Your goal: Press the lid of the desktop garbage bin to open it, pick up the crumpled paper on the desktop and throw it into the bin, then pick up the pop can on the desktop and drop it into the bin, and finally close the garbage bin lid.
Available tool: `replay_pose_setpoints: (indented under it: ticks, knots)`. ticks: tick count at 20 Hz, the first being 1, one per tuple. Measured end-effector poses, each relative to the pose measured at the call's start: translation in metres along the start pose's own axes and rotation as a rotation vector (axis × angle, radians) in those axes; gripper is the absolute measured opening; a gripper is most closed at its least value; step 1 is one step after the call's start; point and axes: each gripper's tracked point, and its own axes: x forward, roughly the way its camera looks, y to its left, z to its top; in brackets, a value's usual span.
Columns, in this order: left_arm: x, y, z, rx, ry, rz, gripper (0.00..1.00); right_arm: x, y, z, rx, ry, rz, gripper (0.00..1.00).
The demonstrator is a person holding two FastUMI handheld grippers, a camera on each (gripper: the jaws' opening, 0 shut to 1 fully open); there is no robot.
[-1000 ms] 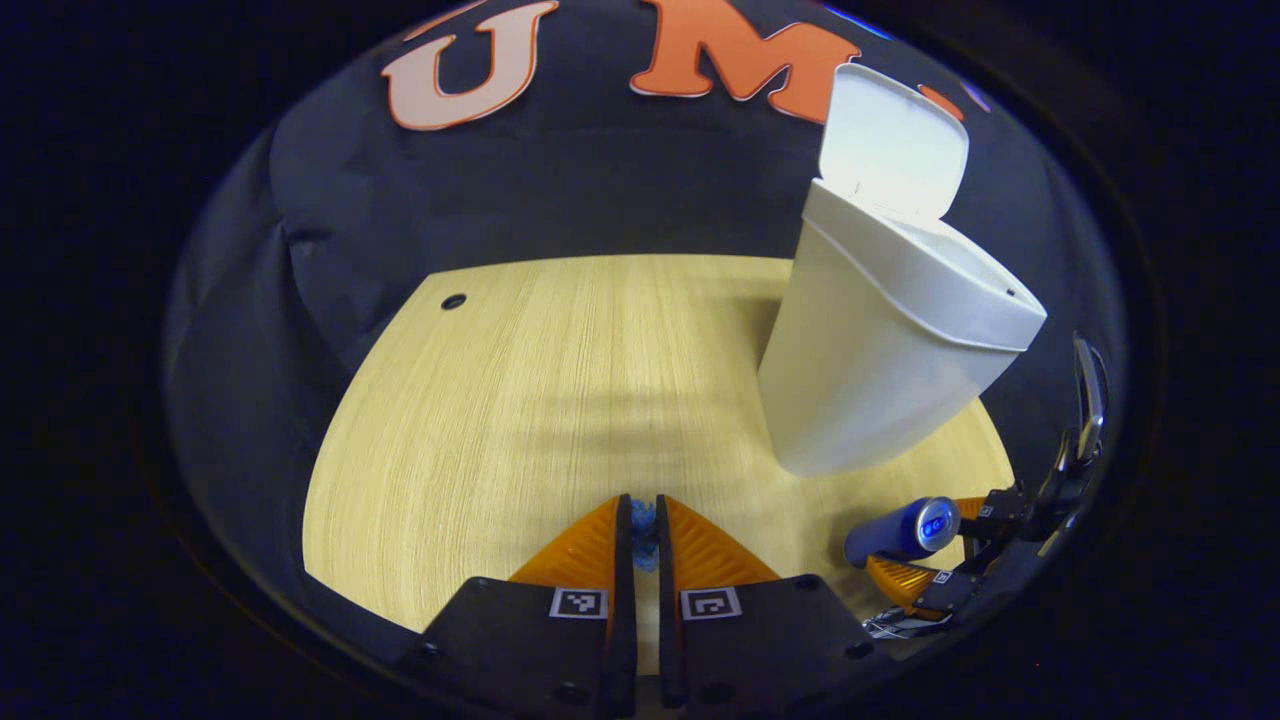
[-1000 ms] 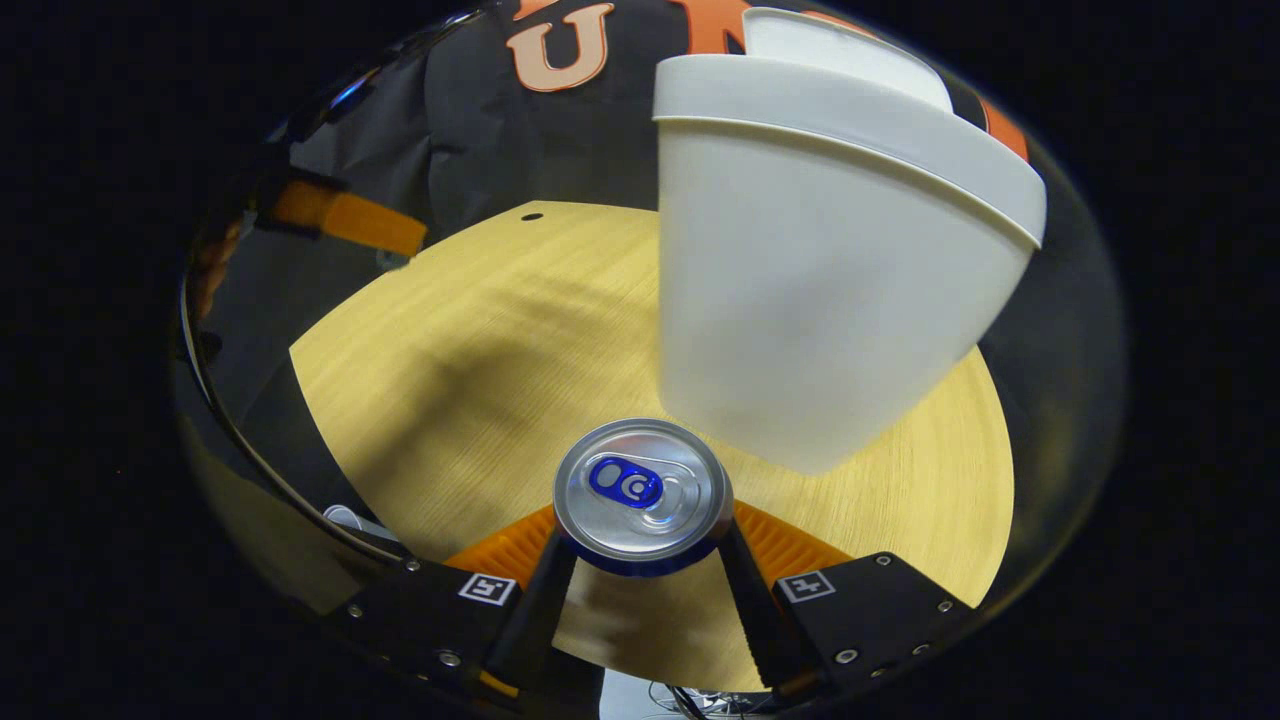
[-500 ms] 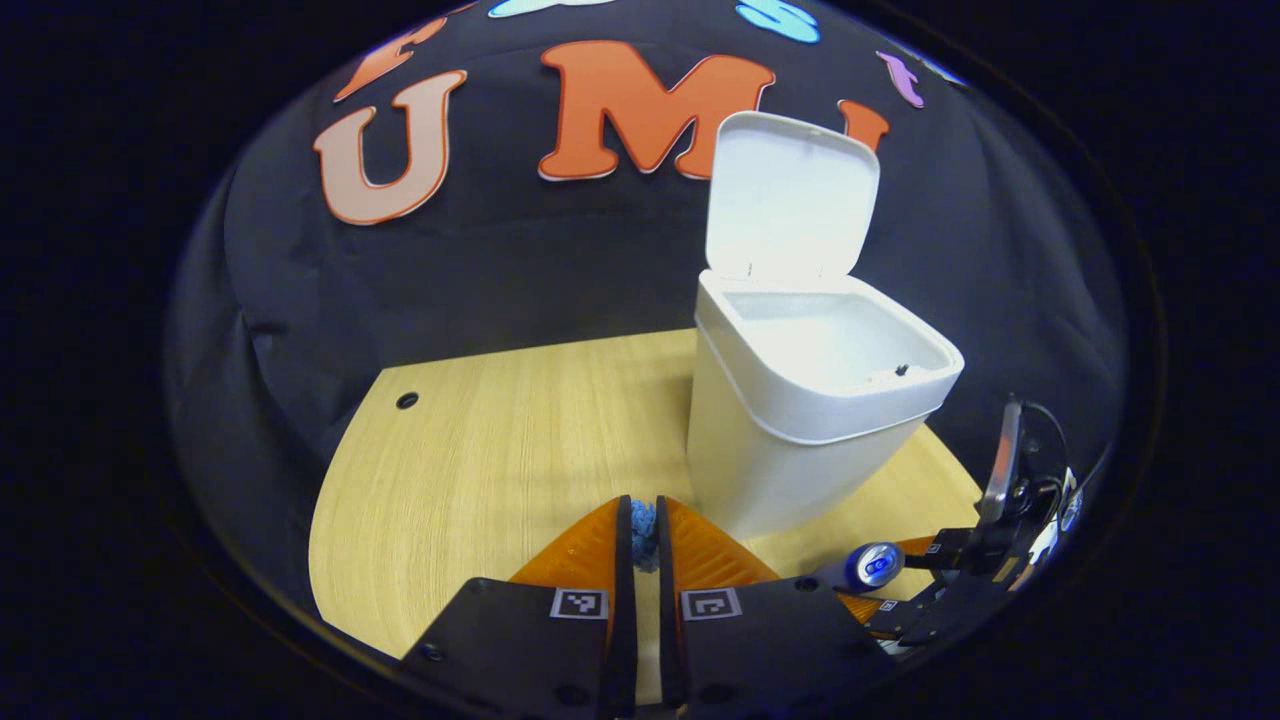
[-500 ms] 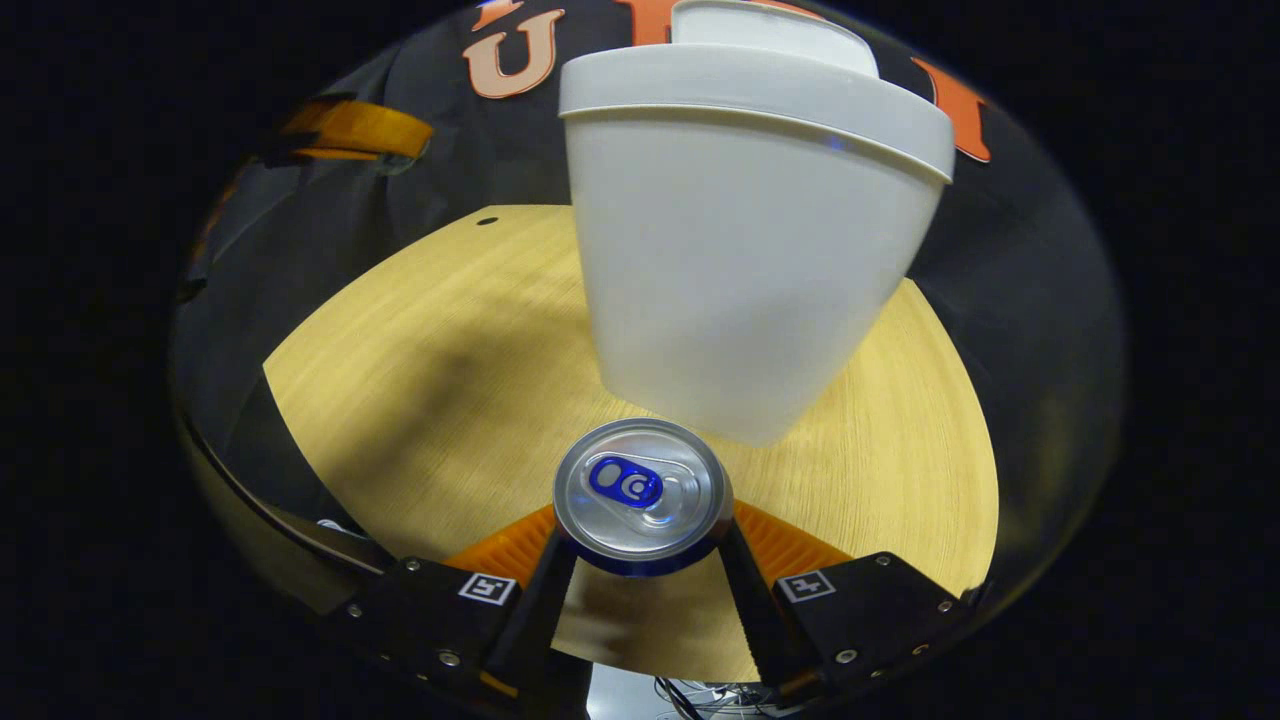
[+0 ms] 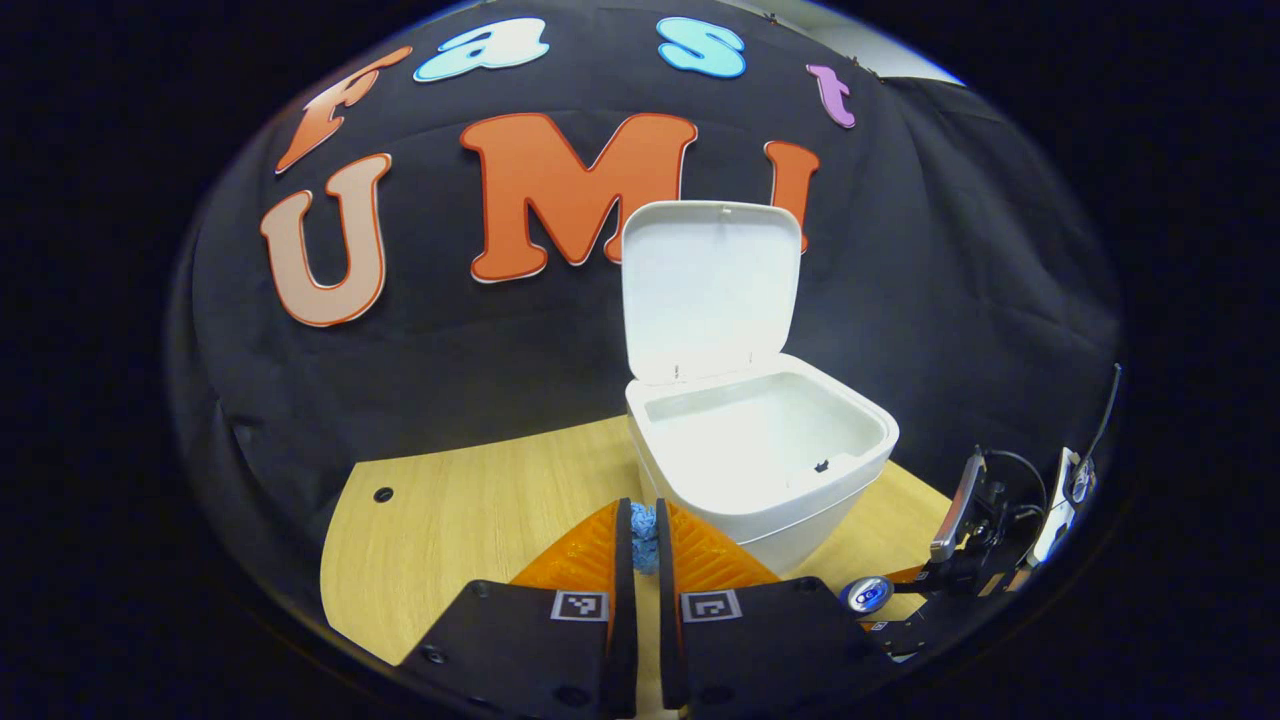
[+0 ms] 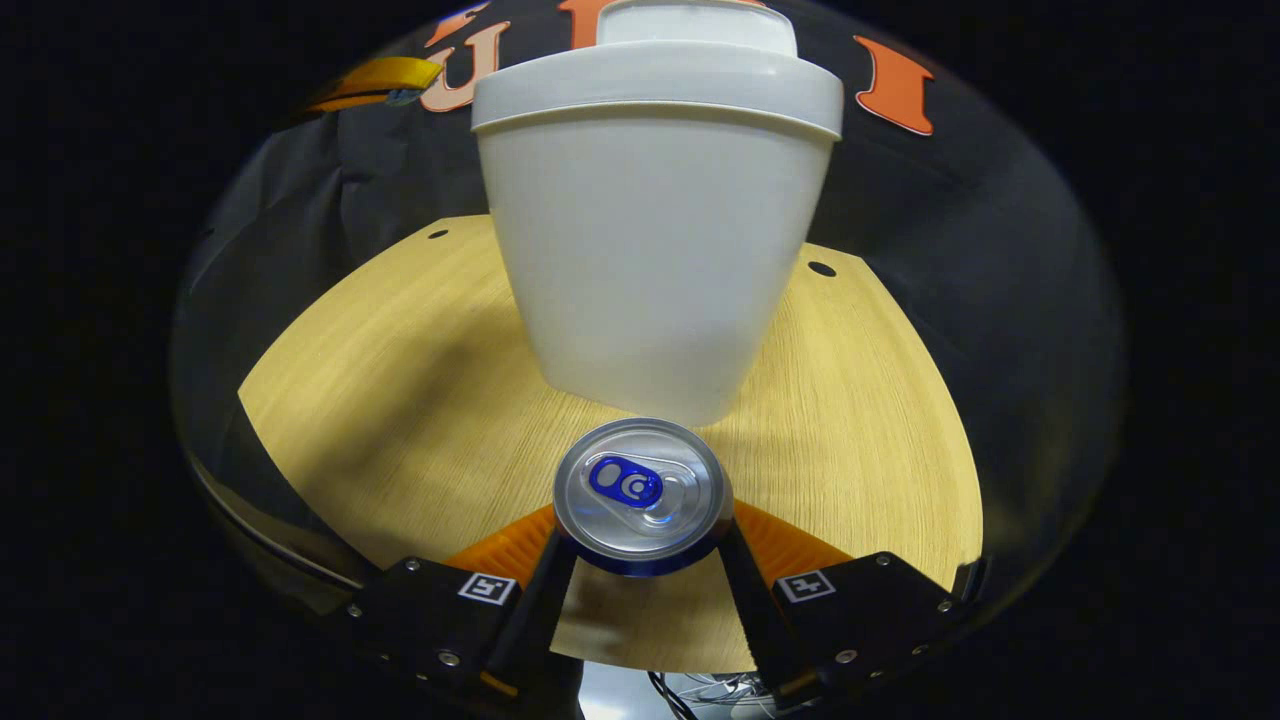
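Note:
The white garbage bin [image 5: 760, 470] stands on the wooden desktop [image 5: 450, 510] with its lid [image 5: 710, 290] raised upright, its inside in sight. My left gripper [image 5: 643, 535] is shut on a small blue crumpled paper [image 5: 643, 528], held above the desk just left of and in front of the bin. In the right gripper view the bin [image 6: 640, 250] stands straight ahead. My right gripper [image 6: 640, 545] is shut on the pop can [image 6: 640, 495], its silver top facing the camera. The left gripper view shows that can [image 5: 866, 594] low at the right, in front of the bin.
The black cloth wall rises right behind the bin. The desktop [image 6: 380, 380] has small round holes [image 6: 821, 269] near its back edge. Bare wood lies to the left of the bin. Cables show below the desk's near edge [image 6: 690, 695].
My left gripper has risen with the paper and turned toward the bin, whose open inside now shows. The right gripper with the can has swung until the bin is centred ahead.

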Motion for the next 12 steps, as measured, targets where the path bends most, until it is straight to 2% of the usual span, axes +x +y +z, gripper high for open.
replay_pose_setpoints:
  ticks: [2, 3, 6, 12]
  knots:
    - [0.007, -0.004, 0.012, 0.013, -0.042, -0.021, 0.15, 0.002, -0.004, -0.002, 0.018, 0.004, -0.007, 0.8]
    - [0.009, -0.005, 0.018, 0.016, -0.06, -0.031, 0.12, 0.002, -0.006, -0.002, 0.022, 0.006, -0.013, 0.8]
    - [0.014, -0.014, 0.03, 0.014, -0.1, -0.071, 0.12, -0.004, -0.008, 0.0, 0.025, -0.002, -0.029, 0.8]
    - [0.032, -0.029, 0.032, 0.056, -0.118, -0.145, 0.12, -0.009, -0.017, -0.001, 0.077, -0.008, -0.062, 0.8]
